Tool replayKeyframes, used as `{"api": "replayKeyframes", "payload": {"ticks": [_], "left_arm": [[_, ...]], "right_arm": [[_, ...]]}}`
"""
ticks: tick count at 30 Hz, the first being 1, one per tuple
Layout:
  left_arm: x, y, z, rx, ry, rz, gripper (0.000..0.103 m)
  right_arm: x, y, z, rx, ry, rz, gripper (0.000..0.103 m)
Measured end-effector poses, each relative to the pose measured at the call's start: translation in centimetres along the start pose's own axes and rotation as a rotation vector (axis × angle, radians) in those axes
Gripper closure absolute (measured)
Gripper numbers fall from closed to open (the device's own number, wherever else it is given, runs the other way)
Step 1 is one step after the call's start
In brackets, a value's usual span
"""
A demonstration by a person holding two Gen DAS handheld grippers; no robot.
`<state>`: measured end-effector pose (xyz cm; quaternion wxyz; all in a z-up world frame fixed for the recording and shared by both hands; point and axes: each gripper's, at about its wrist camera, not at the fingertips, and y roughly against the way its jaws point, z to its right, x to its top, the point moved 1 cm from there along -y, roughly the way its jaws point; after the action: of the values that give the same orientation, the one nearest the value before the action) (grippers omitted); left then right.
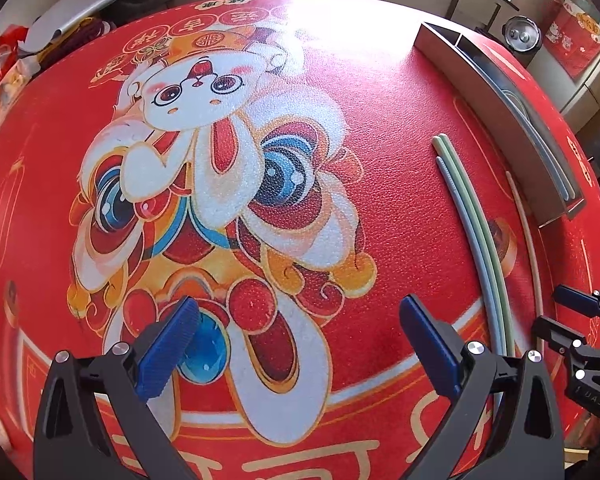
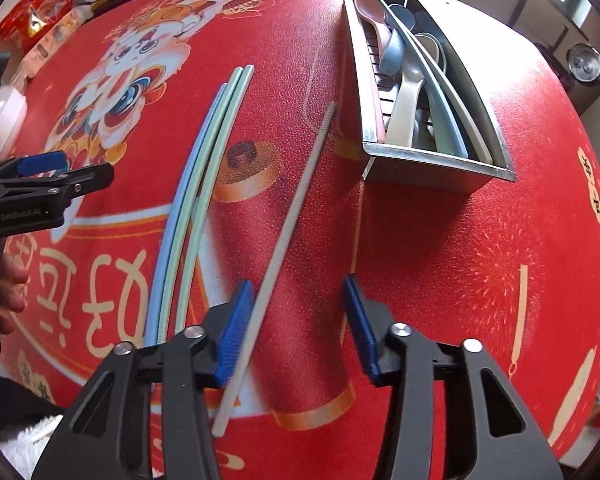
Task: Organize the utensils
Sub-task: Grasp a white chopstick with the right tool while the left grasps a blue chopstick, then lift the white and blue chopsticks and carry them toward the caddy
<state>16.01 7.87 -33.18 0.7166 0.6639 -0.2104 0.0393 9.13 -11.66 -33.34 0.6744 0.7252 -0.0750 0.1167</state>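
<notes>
A steel utensil tray (image 2: 428, 160) stands at the far right of the red table mat; it holds several spoons (image 2: 408, 96) and chopsticks. A grey chopstick (image 2: 296, 208) lies on the mat, its near end between my right gripper's (image 2: 298, 320) open jaws, close to the left pad. A blue chopstick (image 2: 180, 208) and two green chopsticks (image 2: 208, 168) lie side by side to its left. They also show in the left wrist view (image 1: 476, 232), right of my open, empty left gripper (image 1: 300, 336). The tray (image 1: 512, 120) is beyond them.
The table carries a red mat with a cartoon lion-dance print (image 1: 220, 168). Snack packets (image 2: 48, 12) and boxes lie at the far left edge. A metal pot (image 2: 584, 64) stands off the table at the far right.
</notes>
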Motion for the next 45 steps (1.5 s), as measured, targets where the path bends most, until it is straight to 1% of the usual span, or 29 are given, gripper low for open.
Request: {"api": "replayKeyframes", "payload": {"ticks": [2,3,5,8,9,10,11,12,13,14,15,17,20,22,24,28,32,36,40,42,45], "left_arm": [[0.0,-0.2,0.4,0.028,-0.009,-0.008,0.006],[-0.1,-0.3,0.6,0.043,-0.019,-0.011,0.005],[-0.1,-0.4,0.5,0.046,-0.003,-0.012,0.005],[0.3,-0.5,0.6,0.052,0.02,-0.06,0.005],[0.4,-0.5,0.6,0.035,0.029,-0.072,0.006],[0.6,-0.2,0.6,-0.011,0.049,-0.07,0.008],[0.7,0.2,0.6,-0.056,0.067,-0.061,0.017],[0.8,0.6,0.9,-0.092,0.075,-0.054,0.024],[0.9,0.8,1.4,-0.112,0.071,-0.055,0.038],[1.0,1.0,1.9,-0.144,0.064,-0.052,0.049],[1.0,1.3,2.5,-0.177,0.055,-0.042,0.053],[0.8,1.6,4.0,-0.192,0.018,-0.03,0.071],[0.5,1.6,5.9,-0.244,-0.015,-0.041,0.082],[0.2,1.5,6.9,-0.249,-0.026,-0.05,0.084],[0.1,1.3,7.3,-0.271,-0.017,-0.055,0.086],[0.2,1.1,7.9,-0.269,-0.009,-0.058,0.087],[0.4,0.6,8.5,-0.242,-0.007,-0.079,0.087],[0.3,0.6,8.5,-0.22,0.01,-0.074,0.088],[0.9,0.4,9.1,-0.182,-0.003,-0.064,0.088],[1.1,0.2,9.5,-0.149,-0.017,-0.061,0.093],[1.4,0.1,9.6,-0.142,-0.019,-0.056,0.094]], "right_arm": [[-0.4,0.3,0.7,0.014,-0.015,-0.001,0.079],[-0.6,0.4,1.0,0.021,-0.022,-0.002,0.082],[-0.8,0.6,1.5,0.036,-0.036,-0.002,0.093],[-1.0,0.6,2.1,0.064,-0.058,0.002,0.095],[-0.9,0.6,2.1,0.069,-0.06,0.003,0.096],[-0.8,0.5,2.0,0.072,-0.059,0.004,0.096],[-0.7,0.5,2.1,0.077,-0.059,0.005,0.096],[-0.6,0.4,2.1,0.083,-0.059,0.007,0.096],[-0.7,0.5,2.2,0.091,-0.058,0.008,0.096],[-0.5,0.4,2.2,0.096,-0.057,0.008,0.096],[-0.3,0.3,2.1,0.099,-0.053,0.007,0.096],[-0.2,0.3,2.0,0.098,-0.039,0.005,0.096],[-0.2,0.3,2.1,0.108,-0.021,0.005,0.096],[-0.2,0.2,2.1,0.122,-0.018,0.004,0.096],[-0.3,0.3,2.2,0.132,-0.009,0.004,0.096],[-0.4,0.3,2.2,0.145,0.014,0.007,0.096],[-0.4,0.3,2.4,0.166,0.023,0.007,0.096],[-0.4,0.3,2.4,0.175,0.042,0.007,0.096],[-0.4,0.3,2.5,0.181,0.062,0.006,0.096],[-0.5,0.3,2.5,0.186,0.064,0.006,0.096],[-0.5,0.2,2.7,0.199,0.062,0.005,0.096]]}}
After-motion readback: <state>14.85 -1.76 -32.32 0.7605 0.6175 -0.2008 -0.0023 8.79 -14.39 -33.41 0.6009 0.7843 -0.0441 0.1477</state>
